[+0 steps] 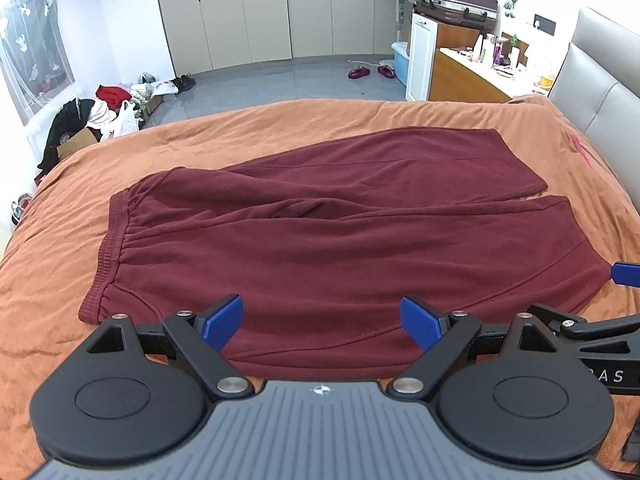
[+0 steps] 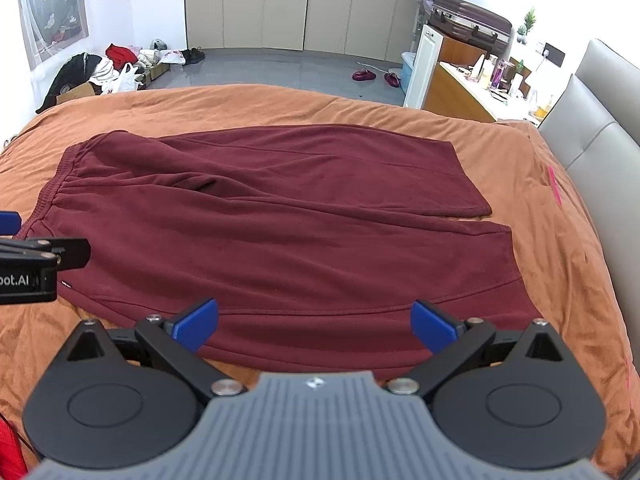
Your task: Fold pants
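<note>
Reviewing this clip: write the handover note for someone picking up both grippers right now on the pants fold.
Left gripper: open, empty, at the near edge of the pants, toward the waistband.
Right gripper: open, empty, at the near edge toward the leg ends.
Pants lie spread on the orange bedspread, waistband left, legs right, slightly apart at the hems.
Done: no fold visible.
Left: every fold.

Both wrist views look across the bed [image 1: 280,120] – sharing the pants [image 2: 280,220].
</note>
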### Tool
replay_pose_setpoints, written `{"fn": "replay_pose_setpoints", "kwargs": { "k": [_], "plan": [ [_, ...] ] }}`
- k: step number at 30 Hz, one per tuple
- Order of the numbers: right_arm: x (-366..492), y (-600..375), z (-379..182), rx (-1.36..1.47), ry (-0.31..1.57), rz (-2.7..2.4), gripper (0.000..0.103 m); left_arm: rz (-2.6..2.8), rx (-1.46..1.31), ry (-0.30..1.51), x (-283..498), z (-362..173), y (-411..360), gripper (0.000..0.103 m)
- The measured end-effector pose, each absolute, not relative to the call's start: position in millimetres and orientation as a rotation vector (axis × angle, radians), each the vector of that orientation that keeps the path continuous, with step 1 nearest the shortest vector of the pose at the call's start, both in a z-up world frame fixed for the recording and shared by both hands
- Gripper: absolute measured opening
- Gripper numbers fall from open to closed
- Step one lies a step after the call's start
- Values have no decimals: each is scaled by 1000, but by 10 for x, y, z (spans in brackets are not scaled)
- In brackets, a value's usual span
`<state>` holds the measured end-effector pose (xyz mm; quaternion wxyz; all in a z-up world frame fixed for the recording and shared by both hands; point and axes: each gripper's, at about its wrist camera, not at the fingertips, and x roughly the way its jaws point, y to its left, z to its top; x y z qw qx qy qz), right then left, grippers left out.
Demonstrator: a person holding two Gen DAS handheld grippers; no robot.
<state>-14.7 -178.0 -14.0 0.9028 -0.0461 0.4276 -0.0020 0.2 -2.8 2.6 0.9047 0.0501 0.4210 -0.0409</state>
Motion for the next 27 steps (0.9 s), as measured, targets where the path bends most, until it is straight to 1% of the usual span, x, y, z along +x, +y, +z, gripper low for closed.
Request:
{"fn": "replay_pose_setpoints", "kwargs": {
  "k": [27],
  "plan": [
    [-125,-1724,-234,-123,886,-2,98,-61,138,864,78,-29,-23,103]
  ]
}}
